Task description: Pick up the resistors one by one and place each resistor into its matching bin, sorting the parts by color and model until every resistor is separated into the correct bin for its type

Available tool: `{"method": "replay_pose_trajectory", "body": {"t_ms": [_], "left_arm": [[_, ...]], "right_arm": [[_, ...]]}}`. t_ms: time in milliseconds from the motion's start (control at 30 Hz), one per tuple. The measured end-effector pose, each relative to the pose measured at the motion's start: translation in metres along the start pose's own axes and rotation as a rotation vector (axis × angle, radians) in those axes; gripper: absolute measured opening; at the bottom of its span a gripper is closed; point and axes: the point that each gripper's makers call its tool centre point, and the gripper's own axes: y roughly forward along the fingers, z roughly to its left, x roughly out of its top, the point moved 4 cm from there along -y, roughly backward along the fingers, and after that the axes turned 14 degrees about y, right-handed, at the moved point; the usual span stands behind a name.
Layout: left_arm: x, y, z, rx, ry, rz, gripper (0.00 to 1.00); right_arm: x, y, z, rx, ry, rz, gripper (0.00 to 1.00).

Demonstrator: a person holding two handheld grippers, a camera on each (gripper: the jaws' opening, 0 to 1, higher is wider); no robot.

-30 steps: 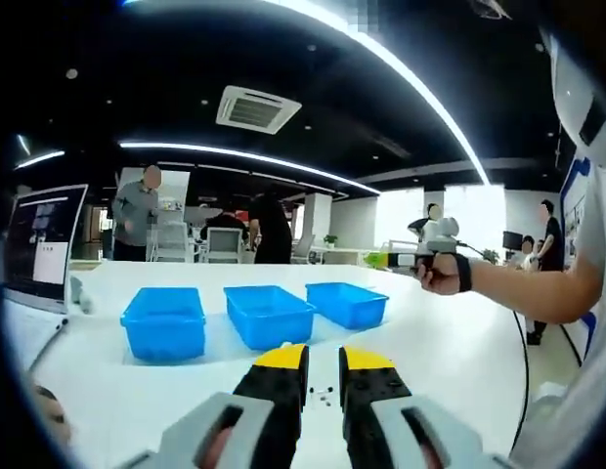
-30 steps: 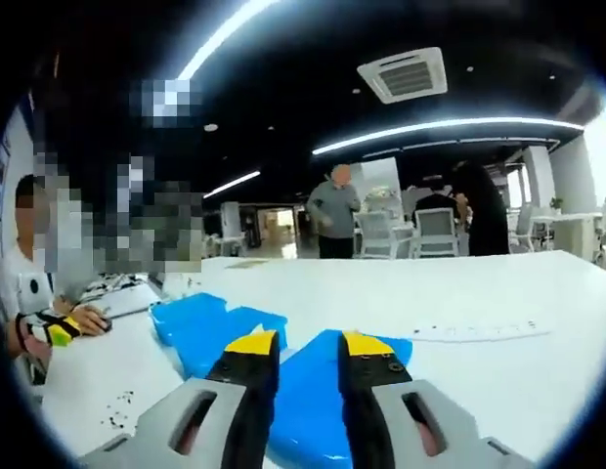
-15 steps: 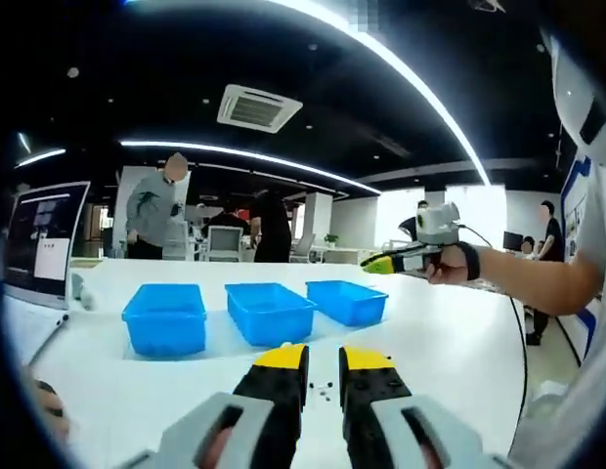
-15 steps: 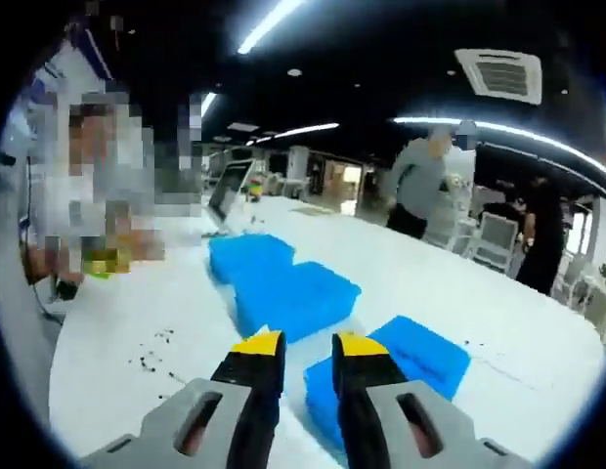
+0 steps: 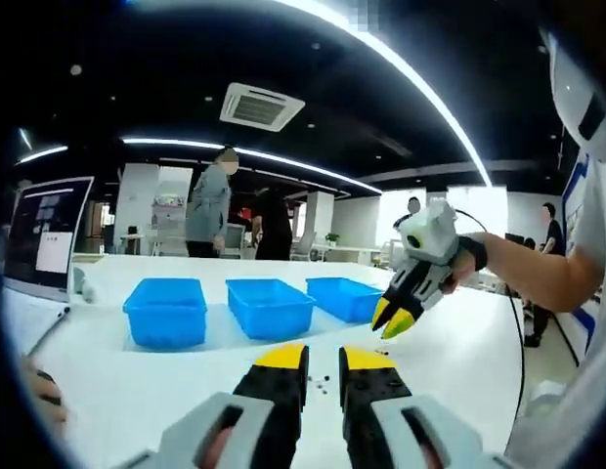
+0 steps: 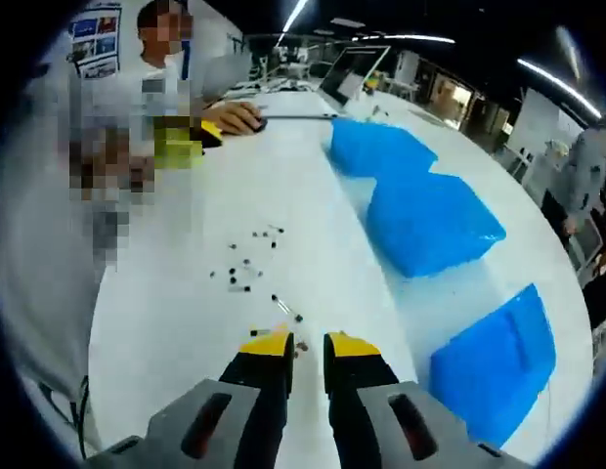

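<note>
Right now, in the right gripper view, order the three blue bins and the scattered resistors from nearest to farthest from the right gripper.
1. Resistors, just ahead of the right gripper.
2. Near bin, lower right.
3. Middle bin, right of centre.
4. Far bin, top.

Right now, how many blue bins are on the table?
3. In the left gripper view they sit in a row on the white table: left blue bin, middle blue bin, right blue bin, nearest the right gripper.

Resistors point(image 6: 246, 266) too small to tell colour, model; laptop point(image 5: 44, 237) cut off by edge.
</note>
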Motion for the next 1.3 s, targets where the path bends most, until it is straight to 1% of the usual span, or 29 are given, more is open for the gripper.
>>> {"method": "replay_pose_trajectory", "body": {"t_ms": [133, 233, 333, 433, 567, 667, 867, 1133, 1200, 1300], "left_arm": [[-0.001, -0.002, 0.000, 0.001, 0.012, 0.003, 0.16], [-0.003, -0.004, 0.002, 0.003, 0.011, 0.011, 0.16], [-0.006, -0.005, 0.004, 0.005, 0.016, 0.022, 0.16], [-0.007, -0.006, 0.002, 0.002, 0.016, 0.027, 0.16], [-0.008, -0.006, -0.001, -0.004, 0.010, 0.030, 0.16], [-0.010, -0.004, -0.004, -0.012, 0.011, 0.036, 0.16], [-0.010, -0.005, -0.006, -0.021, 0.013, 0.038, 0.16], [-0.008, -0.003, -0.009, -0.029, 0.014, 0.031, 0.16], [-0.008, -0.003, -0.009, -0.032, 0.016, 0.032, 0.16], [-0.009, -0.001, -0.009, -0.032, 0.015, 0.037, 0.16]], "right_arm": [[-0.002, 0.007, 0.004, 0.019, 0.030, 0.011, 0.13], [-0.004, 0.011, 0.007, 0.026, 0.034, 0.024, 0.12], [-0.006, 0.013, 0.008, 0.015, 0.043, 0.037, 0.12], [-0.010, 0.012, 0.006, -0.015, 0.044, 0.055, 0.12], [-0.011, 0.011, 0.007, -0.008, 0.071, 0.050, 0.05], [-0.012, 0.009, 0.010, -0.007, 0.075, 0.047, 0.05], [-0.007, 0.002, 0.010, -0.010, 0.099, -0.016, 0.05], [-0.001, -0.020, 0.002, -0.024, 0.141, -0.117, 0.05], [0.003, -0.024, -0.001, -0.022, 0.152, -0.158, 0.05], [0.011, -0.035, -0.008, -0.015, 0.174, -0.252, 0.05]]}}
